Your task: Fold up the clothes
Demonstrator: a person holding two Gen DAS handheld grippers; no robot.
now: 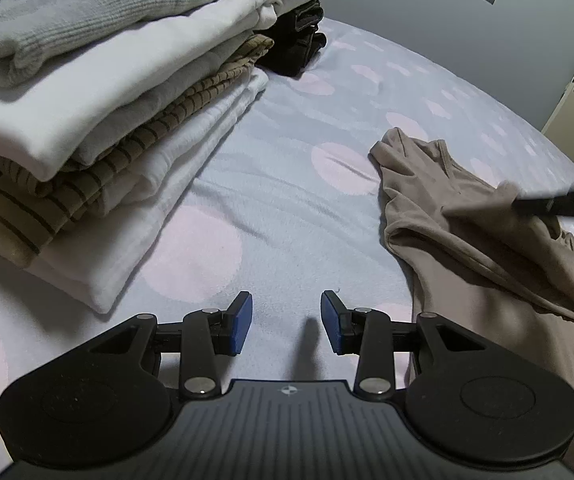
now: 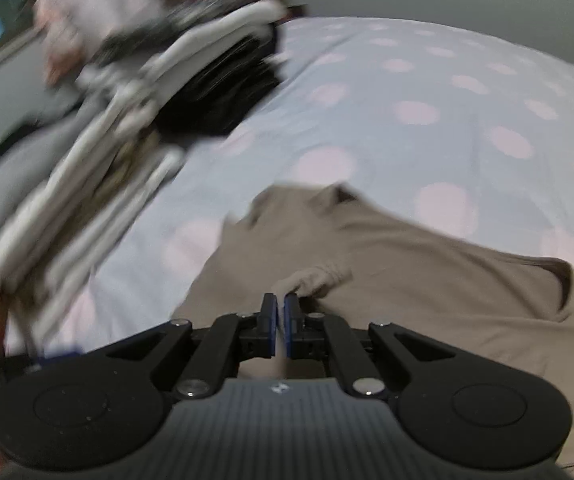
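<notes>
Motion blur smears the folded clothes stack (image 2: pixel 99 128) in the right wrist view, so its layers cannot be told apart there. A fold of the taupe shirt (image 2: pixel 427 280) is pinched between the nearly closed fingers of the right gripper (image 2: pixel 281 304). The left gripper (image 1: pixel 287 312) is held wide apart over the dotted bed sheet (image 1: pixel 287 208), touching nothing. The shirt is laid lengthwise, collar pointing away, right of the stack.

No legible text, labels or numbers (ruler marks too small)
</notes>
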